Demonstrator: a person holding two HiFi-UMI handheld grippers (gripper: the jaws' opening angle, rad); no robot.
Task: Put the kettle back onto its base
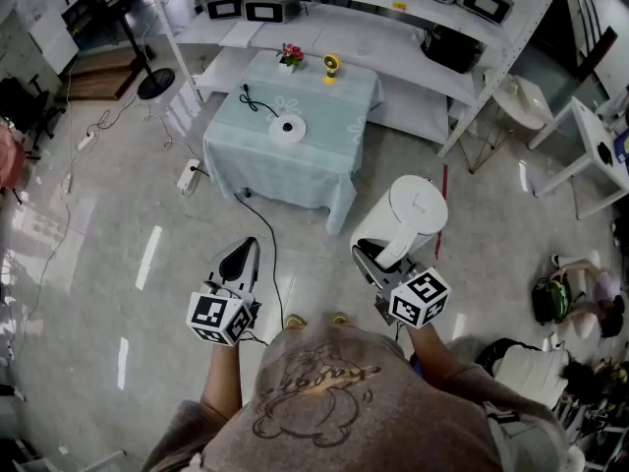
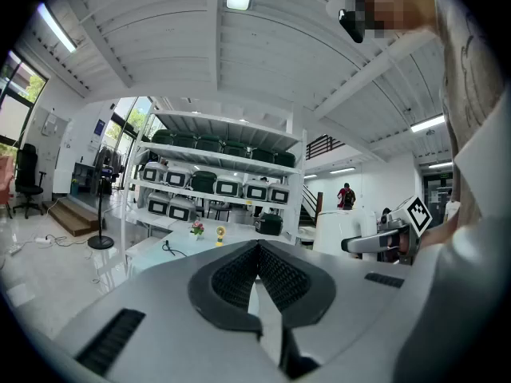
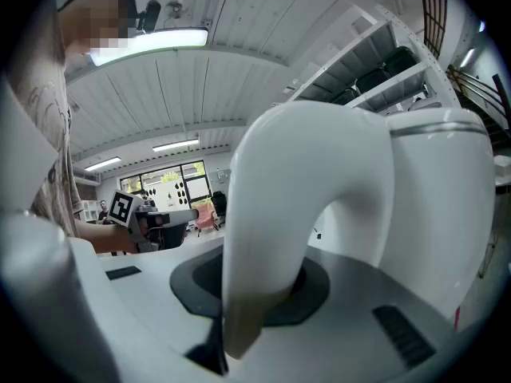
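A white kettle [image 1: 410,214] hangs in the air in front of me, with my right gripper [image 1: 381,266] shut on its handle [image 3: 275,238]. The kettle fills the right gripper view, its body [image 3: 431,206] at the right. Its round white base [image 1: 287,129], with a black cord, lies on a small table with a pale green cloth [image 1: 295,160], well ahead of both grippers. My left gripper [image 1: 239,261] is shut and holds nothing; it hangs over the floor left of the kettle. In the left gripper view its jaws [image 2: 257,282] point toward the table [image 2: 172,250].
A small flower pot [image 1: 290,56] and a yellow toy [image 1: 331,66] stand at the table's far edge. White shelving [image 1: 393,18] with cases runs behind the table. A black fan stand [image 1: 154,82] is at the left, white chairs and bags [image 1: 550,298] at the right.
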